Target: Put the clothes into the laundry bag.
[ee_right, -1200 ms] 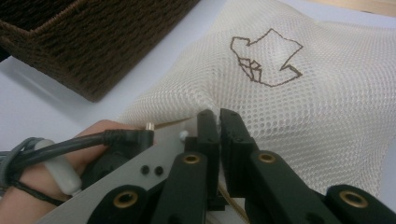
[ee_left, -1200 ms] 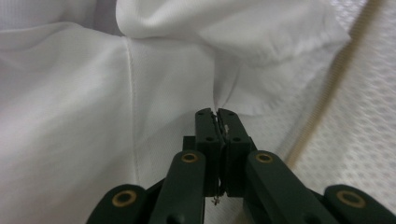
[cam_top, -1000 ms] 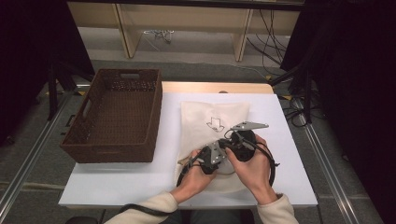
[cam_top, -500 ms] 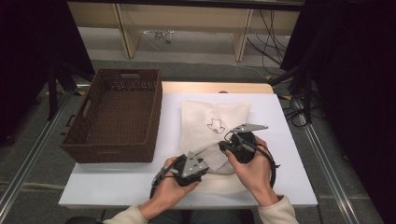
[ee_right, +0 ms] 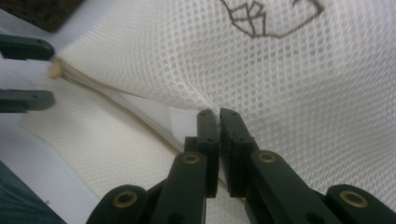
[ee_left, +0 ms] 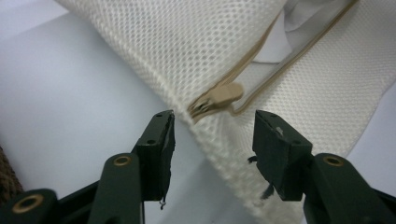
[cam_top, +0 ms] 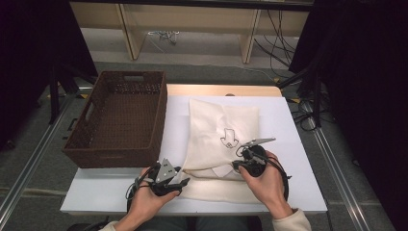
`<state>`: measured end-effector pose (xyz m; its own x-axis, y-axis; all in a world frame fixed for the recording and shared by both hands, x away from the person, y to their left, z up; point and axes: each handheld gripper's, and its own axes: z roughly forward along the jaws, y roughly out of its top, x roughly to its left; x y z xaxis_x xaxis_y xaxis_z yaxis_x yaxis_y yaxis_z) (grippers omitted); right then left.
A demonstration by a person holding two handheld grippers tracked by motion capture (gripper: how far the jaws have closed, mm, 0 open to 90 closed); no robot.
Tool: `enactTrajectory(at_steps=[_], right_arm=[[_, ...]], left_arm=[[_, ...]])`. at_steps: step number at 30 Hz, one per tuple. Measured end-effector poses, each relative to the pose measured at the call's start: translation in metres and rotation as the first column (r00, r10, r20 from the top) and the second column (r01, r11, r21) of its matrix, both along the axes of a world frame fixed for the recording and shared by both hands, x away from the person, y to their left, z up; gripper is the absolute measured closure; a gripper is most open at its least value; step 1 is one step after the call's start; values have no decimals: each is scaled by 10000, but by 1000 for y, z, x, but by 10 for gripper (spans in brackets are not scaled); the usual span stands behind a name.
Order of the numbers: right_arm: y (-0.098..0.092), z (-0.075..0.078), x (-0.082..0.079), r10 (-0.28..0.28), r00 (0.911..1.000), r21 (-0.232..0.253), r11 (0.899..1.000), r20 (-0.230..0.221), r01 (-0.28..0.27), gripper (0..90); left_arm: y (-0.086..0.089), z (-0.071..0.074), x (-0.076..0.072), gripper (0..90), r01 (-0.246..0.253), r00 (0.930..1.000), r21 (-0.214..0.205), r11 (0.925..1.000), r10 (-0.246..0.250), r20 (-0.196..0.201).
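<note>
Lying flat on the white table (cam_top: 120,192), right of a brown wicker basket (cam_top: 120,118): one cream mesh laundry bag (cam_top: 223,125), zipper open along its near edge. Left gripper (ee_left: 212,128): jaws apart, just been opening, zipper pull (ee_left: 219,97) lying free just beyond the tips, untouched. Right gripper (ee_right: 219,116): jaws pressed together on the bag's upper mesh layer, lifting that edge beside the zip.
</note>
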<state>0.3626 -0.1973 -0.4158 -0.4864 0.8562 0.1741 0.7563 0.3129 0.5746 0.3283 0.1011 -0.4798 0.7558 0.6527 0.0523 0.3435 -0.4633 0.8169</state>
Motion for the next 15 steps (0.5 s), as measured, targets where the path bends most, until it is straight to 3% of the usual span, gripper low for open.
enactTrajectory(at_steps=[1,2,4,5,6,8,9,10,13,15], right_arm=[[-3,-5,2,-5,10000,-12,10000,-73,5,882],[-5,-9,6,165,9998,-124,9998,-54,-166,882],[-5,-14,9,124,9990,-295,9995,-427,-136,878],[-4,-18,11,169,9979,-333,9993,-629,-190,874],[-3,-22,13,102,9975,-386,9992,-703,-130,866],[-2,-27,15,210,9972,-551,9982,-712,-249,820],[-2,-26,17,545,9971,-467,9973,-529,-570,787],[-1,-21,13,229,9976,-391,9989,-652,-255,770],[2,-5,6,210,9993,-58,9998,-301,-212,704],[4,8,1,171,9998,16,9999,-40,-171,665]], left_arm=[[0,-1,0,484,-23,9998,-8,10000,22,-211],[-1,-3,1,483,-89,9992,-269,9996,79,-394],[0,-4,1,502,134,9978,-171,9998,-145,-645],[-1,-5,0,523,142,9987,-234,9996,-153,-482],[-1,-6,0,532,236,9988,-31,9997,-237,-421],[0,-10,1,574,320,9976,106,9994,-313,-624],[1,-12,3,601,297,9970,28,9996,-294,-723],[2,-14,4,618,330,9951,-65,9994,-335,-927],[2,-15,5,661,385,9922,50,9992,-376,-1190],[1,-16,5,697,340,9929,-2,9994,-338,-1138]])
